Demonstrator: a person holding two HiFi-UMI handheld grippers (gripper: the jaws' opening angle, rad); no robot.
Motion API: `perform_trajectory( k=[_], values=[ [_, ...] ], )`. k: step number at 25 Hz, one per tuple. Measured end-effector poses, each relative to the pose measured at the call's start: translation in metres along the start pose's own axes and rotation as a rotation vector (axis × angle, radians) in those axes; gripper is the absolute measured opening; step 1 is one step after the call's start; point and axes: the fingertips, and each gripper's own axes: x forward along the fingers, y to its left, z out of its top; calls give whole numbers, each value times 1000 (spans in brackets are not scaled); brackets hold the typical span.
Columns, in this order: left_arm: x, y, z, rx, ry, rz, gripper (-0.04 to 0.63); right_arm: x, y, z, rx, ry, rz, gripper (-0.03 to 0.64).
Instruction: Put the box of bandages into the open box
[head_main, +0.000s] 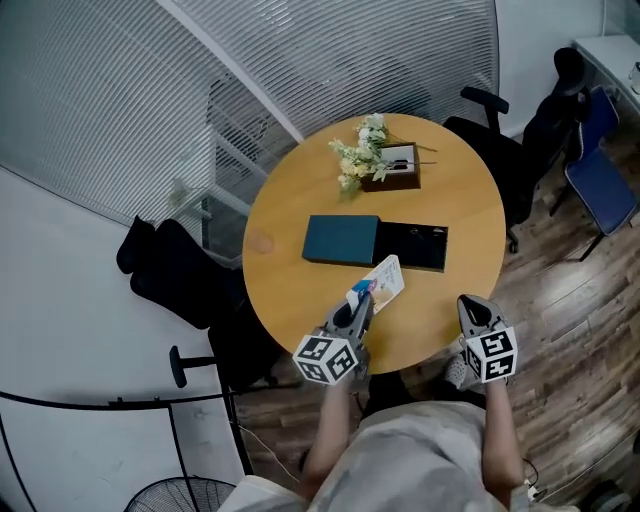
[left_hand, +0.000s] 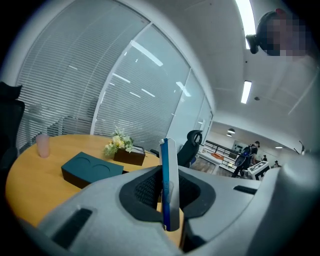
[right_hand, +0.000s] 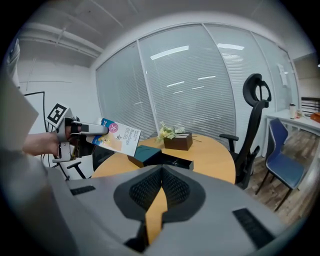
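I assess this as an office meeting room. Evidence: a round wooden table (head_main: 470, 200) with black swivel chairs (head_main: 495, 140) about its edge, glass partition walls with slatted blinds (head_main: 130, 90), strip ceiling lights (left_hand: 246, 91), and a white desk (right_hand: 287, 119) alongside.

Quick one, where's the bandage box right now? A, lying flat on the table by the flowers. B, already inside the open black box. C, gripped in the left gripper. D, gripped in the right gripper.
C: the bandage box stands edge-on, pinched between the jaws of the left gripper, held up short of the open black box.
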Motion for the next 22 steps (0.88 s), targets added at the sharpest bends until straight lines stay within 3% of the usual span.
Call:
perform_trajectory(
  k=[5, 9, 18, 22],
  values=[
    [29, 17, 10, 5, 59, -108, 26, 14, -8, 7, 107, -30, -106, -3],
    [44, 38, 21, 10, 93, -159, 26, 28, 1, 15, 196, -94, -142, -3],
    [86, 67, 6, 10, 202, -274, 26, 45, 15, 21, 229, -87, -240, -3],
    [108, 72, -9, -39, 252, -313, 26, 46, 18, 18, 236, -75, -280, -3]
  ],
)
